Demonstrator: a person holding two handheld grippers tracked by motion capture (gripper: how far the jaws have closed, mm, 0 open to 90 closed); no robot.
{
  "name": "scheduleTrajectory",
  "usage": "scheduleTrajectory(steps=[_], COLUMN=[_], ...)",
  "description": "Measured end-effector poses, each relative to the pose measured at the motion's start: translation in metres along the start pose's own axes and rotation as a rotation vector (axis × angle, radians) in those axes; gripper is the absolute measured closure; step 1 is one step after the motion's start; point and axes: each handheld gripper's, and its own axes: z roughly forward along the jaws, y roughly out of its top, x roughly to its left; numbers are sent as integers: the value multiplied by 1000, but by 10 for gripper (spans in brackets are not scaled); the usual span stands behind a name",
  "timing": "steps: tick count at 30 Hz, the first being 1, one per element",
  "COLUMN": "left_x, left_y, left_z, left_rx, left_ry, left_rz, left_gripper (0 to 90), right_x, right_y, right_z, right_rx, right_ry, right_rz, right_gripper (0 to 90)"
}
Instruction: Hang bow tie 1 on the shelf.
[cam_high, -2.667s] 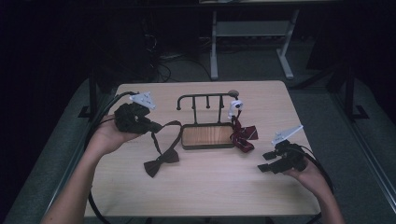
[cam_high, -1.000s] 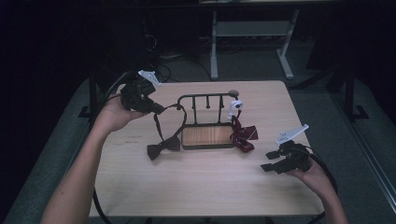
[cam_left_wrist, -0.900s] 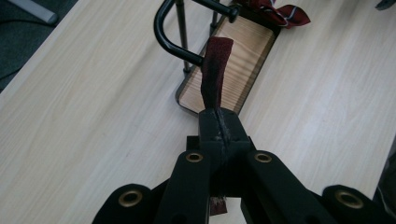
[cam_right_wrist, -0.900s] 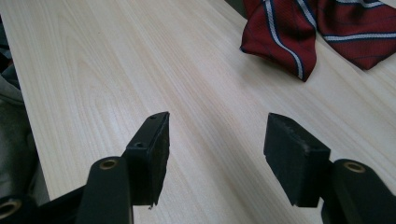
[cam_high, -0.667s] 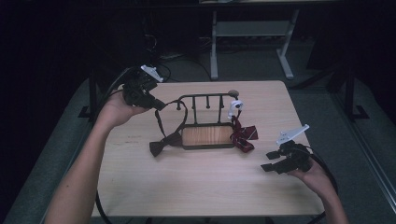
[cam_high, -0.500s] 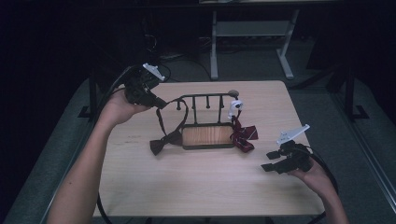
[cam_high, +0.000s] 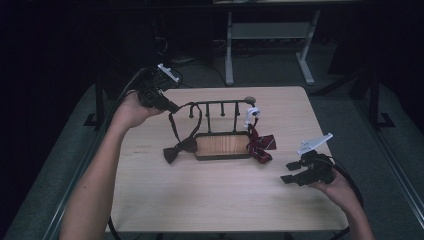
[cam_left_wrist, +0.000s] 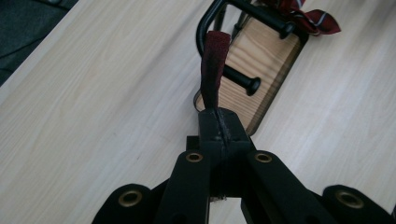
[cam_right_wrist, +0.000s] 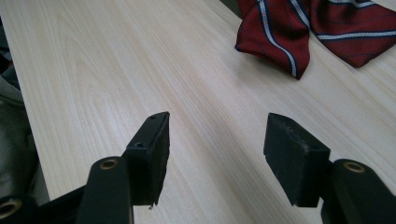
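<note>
Dark maroon strap (cam_left_wrist: 214, 65) of the brown bow tie (cam_high: 179, 148) is sitting pinched between the closed fingers of the left gripper (cam_high: 159, 101), which is hovering over the far left corner of the counter (cam_high: 200, 200). From those fingers the strap is running up past the end of the black rack (cam_high: 220, 106) while the bow itself is resting on the counter, just beside the left end of the rack's wooden base (cam_high: 223, 145). In the left gripper view the strap is rising straight out of the fingers toward the rack's nearest peg (cam_left_wrist: 243, 80).

Compared with a second ago, the left gripper is sitting farther back and a little more toward the rack, and the bow is lying closer to the base; the right gripper (cam_high: 295, 172) is holding the same spot near the right edge, its fingers standing apart with nothing between them.

Counting: two bow ties, the brown one and a red striped bow tie (cam_high: 260, 145) at the base's right end; one rack; two grippers. I cannot count the rack's pegs with certainty.
</note>
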Motion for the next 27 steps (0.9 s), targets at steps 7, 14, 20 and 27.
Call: scheduleTrajectory(steps=[7,14,20,27], left_x=[3,5,4,4], left_y=[2,3,2,-1], left_z=[7,12,15,18], left_rx=[29,46,72,85], left_ry=[15,26,39,30], left_rz=[-7,-7,-5,-4], left_gripper=[900,900,850,772], right_x=[0,0,0,-2], right_y=[0,0,-1,-3], right_z=[0,0,-1,1], right_rx=[2,4,1,1], right_ry=[-4,-1,-5,-1], right_rz=[0,0,1,5], right_gripper=[406,406,406,405])
